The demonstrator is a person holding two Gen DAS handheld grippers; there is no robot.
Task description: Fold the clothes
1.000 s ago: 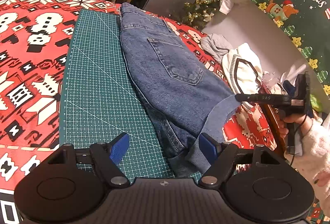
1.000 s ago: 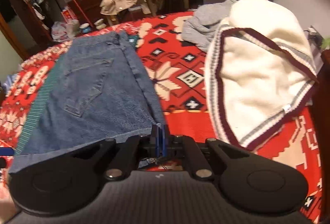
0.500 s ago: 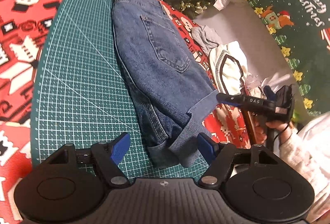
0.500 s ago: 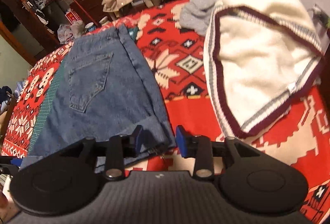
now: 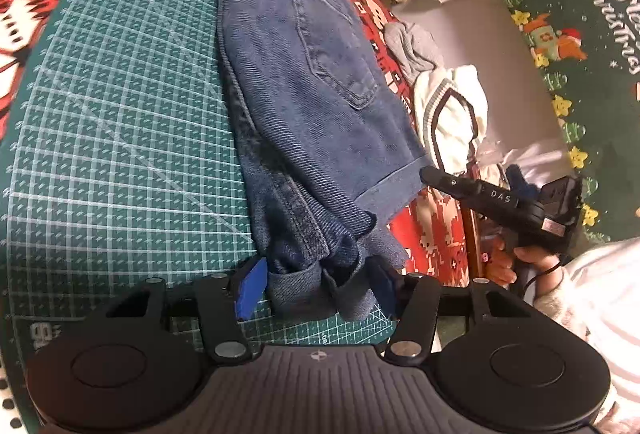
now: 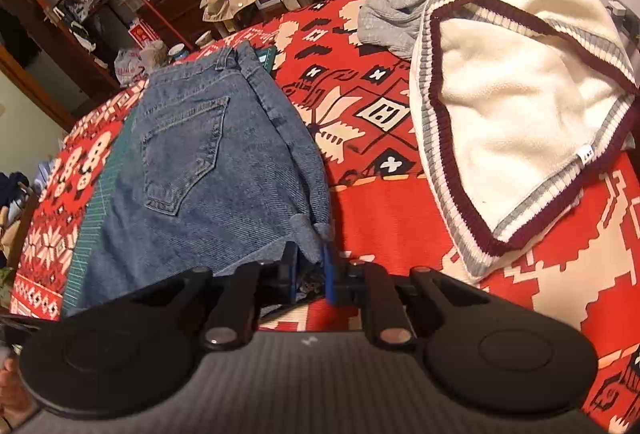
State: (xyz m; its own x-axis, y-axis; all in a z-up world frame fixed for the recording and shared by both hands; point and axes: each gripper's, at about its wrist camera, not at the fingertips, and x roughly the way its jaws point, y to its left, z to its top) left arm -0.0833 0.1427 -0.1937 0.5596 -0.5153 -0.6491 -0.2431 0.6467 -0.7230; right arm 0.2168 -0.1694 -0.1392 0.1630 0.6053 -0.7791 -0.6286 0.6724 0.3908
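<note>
Denim shorts lie folded with their long axis running away from me, waistband far, cuffed hem near, half on my green cutting mat, half on the red patterned cloth. My left gripper has been closing, bunched hem between its pads. My right gripper, also closing, is nearly shut on the hem's right corner. Beyond, right, a cream sweater.

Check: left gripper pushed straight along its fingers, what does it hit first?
The jeans. The left gripper, whose jaws have just been closing, already has their bunched hem between its pads, so it would meet denim at once, then probably the green mat underneath.
</note>
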